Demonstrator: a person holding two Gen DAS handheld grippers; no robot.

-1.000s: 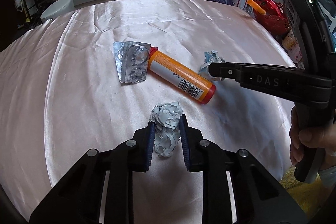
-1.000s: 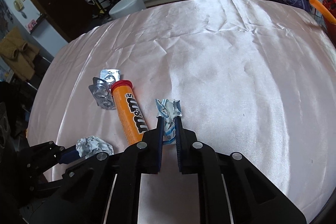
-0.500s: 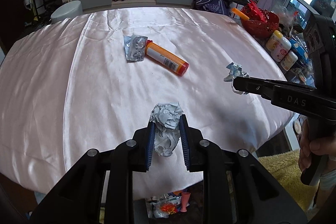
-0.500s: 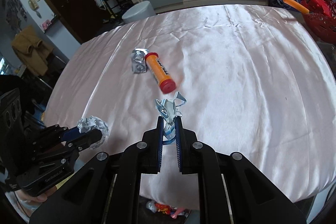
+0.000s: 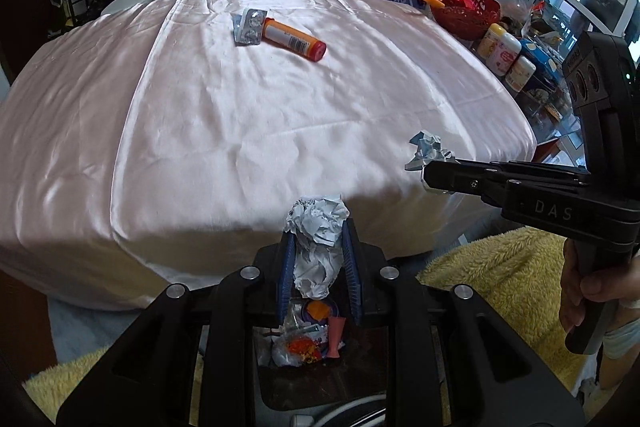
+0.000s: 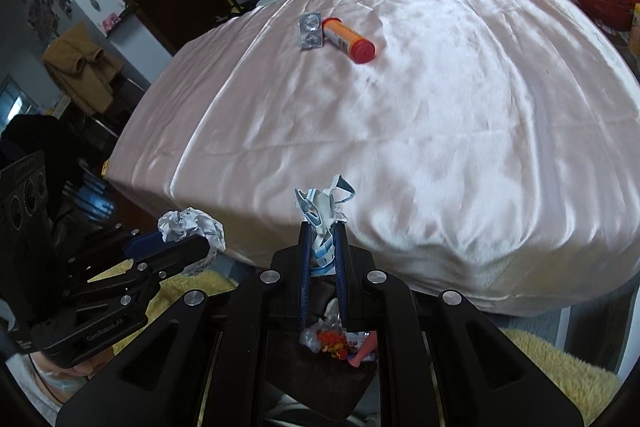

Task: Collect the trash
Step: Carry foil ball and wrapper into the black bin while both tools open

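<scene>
Left tongs [image 5: 318, 263]: clenched on crumpled paper ball [image 5: 318, 227], poised above bin [image 5: 316, 379] for dropping.
Right tongs [image 6: 322, 251]: clamped on blue-white wrapper [image 6: 322, 211], same bin below.

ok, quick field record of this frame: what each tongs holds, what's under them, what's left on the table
left tongs: shut on crumpled grey paper wad
right tongs: shut on blue-white crumpled wrapper
below tongs: dark bin with trash already in it, past the table edge
left on table: orange tube lying on its side; foil blister pack right beside its far end
table: pink satin cloth
floor side: yellow fluffy fabric next to the bin
</scene>
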